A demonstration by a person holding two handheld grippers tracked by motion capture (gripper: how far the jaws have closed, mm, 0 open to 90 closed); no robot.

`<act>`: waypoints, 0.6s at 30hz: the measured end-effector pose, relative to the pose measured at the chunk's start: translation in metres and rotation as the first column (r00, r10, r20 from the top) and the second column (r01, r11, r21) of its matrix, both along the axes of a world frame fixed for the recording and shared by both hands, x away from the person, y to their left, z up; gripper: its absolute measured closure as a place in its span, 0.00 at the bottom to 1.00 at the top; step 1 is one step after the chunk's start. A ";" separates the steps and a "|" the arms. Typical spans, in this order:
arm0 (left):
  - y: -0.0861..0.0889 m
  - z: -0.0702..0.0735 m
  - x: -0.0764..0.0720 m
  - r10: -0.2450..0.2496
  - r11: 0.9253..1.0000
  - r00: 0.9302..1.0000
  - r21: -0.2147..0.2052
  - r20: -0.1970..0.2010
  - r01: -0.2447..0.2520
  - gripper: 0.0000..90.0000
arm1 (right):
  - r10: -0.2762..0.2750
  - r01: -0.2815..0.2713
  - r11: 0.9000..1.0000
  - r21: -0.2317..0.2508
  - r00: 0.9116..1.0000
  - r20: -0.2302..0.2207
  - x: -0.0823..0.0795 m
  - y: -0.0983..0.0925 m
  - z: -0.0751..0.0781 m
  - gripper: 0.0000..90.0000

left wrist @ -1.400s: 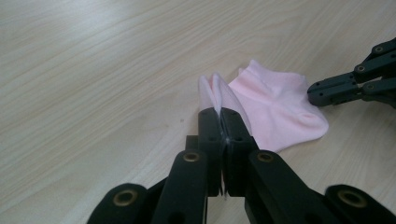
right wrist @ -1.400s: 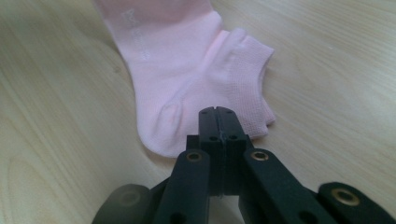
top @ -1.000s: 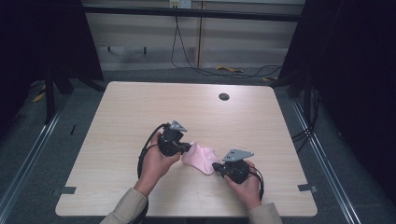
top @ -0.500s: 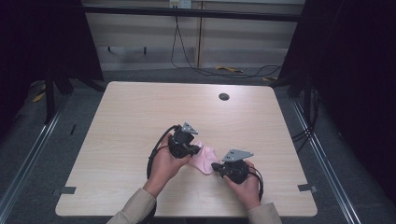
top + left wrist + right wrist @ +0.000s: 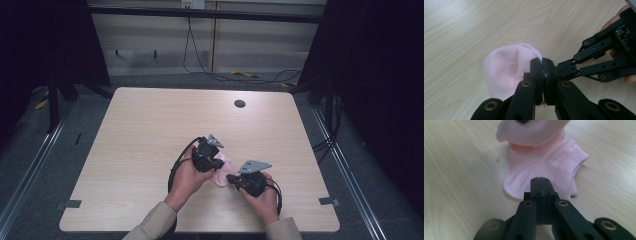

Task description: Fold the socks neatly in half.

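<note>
The pink sock [image 5: 541, 167] lies on the worktop [image 5: 150, 130] between both tools. The left hand-held gripper [image 5: 542, 71] clamps a raised fold; the right hand-held gripper [image 5: 541, 186] is closed at the lower edge (fabric capture unclear). Risk: a thin bite may slip.

My right gripper [image 5: 541, 185] has its jaws pressed together at the near edge of the pink sock [image 5: 541, 165], which lies flat on the pale wooden table [image 5: 456, 182]; at the far end its fabric is lifted and folded back over itself
</note>
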State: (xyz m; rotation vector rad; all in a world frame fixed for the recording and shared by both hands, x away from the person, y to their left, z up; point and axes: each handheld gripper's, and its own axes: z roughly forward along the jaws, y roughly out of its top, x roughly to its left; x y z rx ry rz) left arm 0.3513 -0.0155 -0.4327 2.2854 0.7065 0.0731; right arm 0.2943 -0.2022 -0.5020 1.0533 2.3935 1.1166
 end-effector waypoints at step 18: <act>-0.016 -0.017 -0.001 -0.027 0.999 0.999 0.026 -0.021 0.028 0.98 | 0.006 -0.006 1.000 -0.011 1.000 0.011 0.000 0.000 0.000 1.00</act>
